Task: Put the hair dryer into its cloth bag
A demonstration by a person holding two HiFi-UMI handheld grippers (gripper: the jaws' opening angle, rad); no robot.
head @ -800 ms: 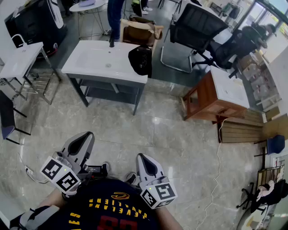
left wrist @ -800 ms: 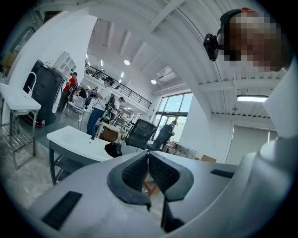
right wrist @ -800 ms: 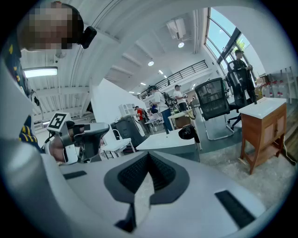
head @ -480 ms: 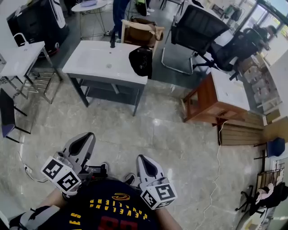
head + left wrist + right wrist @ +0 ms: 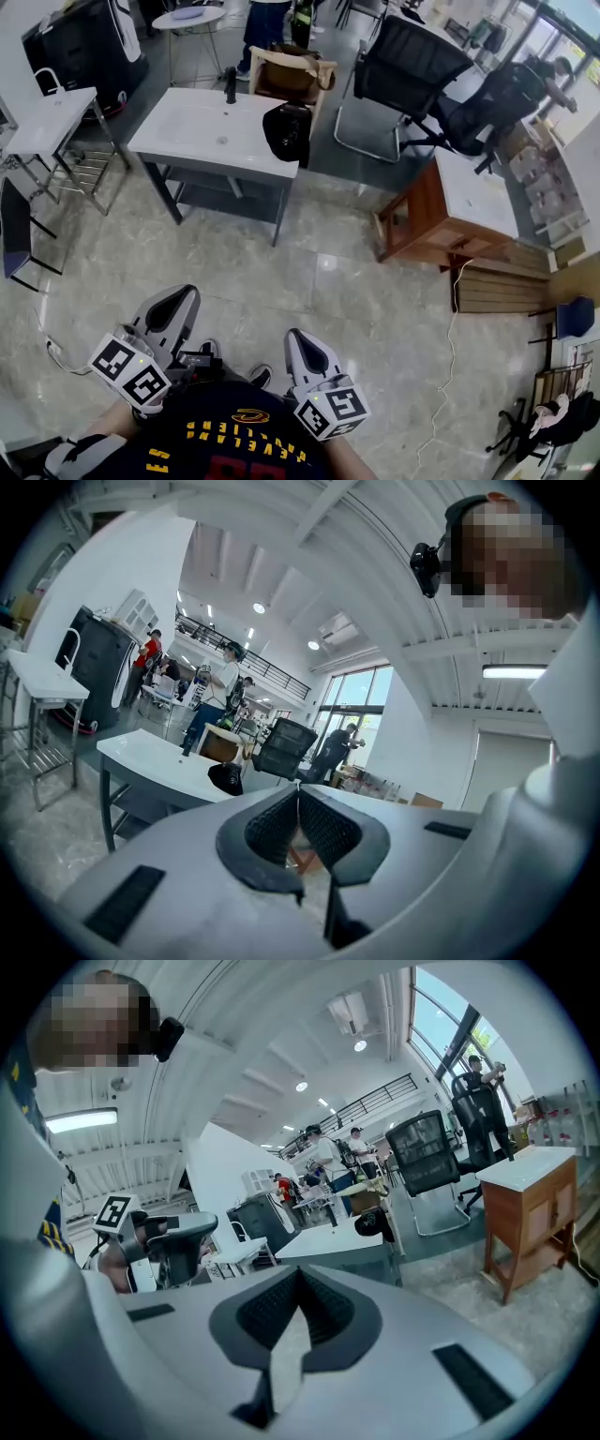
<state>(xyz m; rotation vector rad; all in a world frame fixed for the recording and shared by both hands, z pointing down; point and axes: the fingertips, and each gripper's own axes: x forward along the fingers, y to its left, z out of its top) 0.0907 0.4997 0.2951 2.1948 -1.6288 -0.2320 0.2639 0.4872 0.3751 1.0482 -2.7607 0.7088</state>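
A black cloth bag [image 5: 288, 131] sits on the right end of a white table [image 5: 187, 131], far ahead of me; it also shows as the black bag [image 5: 226, 778] and the bag [image 5: 374, 1223]. A small dark upright object [image 5: 231, 86] stands at the table's far edge, too small to identify. My left gripper [image 5: 182, 294] and right gripper [image 5: 296, 337] hover close to my body over the floor, well short of the table. The left gripper [image 5: 298, 794] is shut with nothing in it. So is the right gripper [image 5: 300, 1277].
A wooden cabinet [image 5: 450, 211] stands at the right, with a black office chair [image 5: 408, 66] behind it. A brown open box [image 5: 291, 73] lies beyond the table. A small white side table [image 5: 42, 122] is at the left. A white cable [image 5: 448, 356] trails over the tiled floor.
The head view has shifted a little, so the table and cabinet sit slightly further left. Both grippers stay shut near my body. A person beyond the table has stepped to the right.
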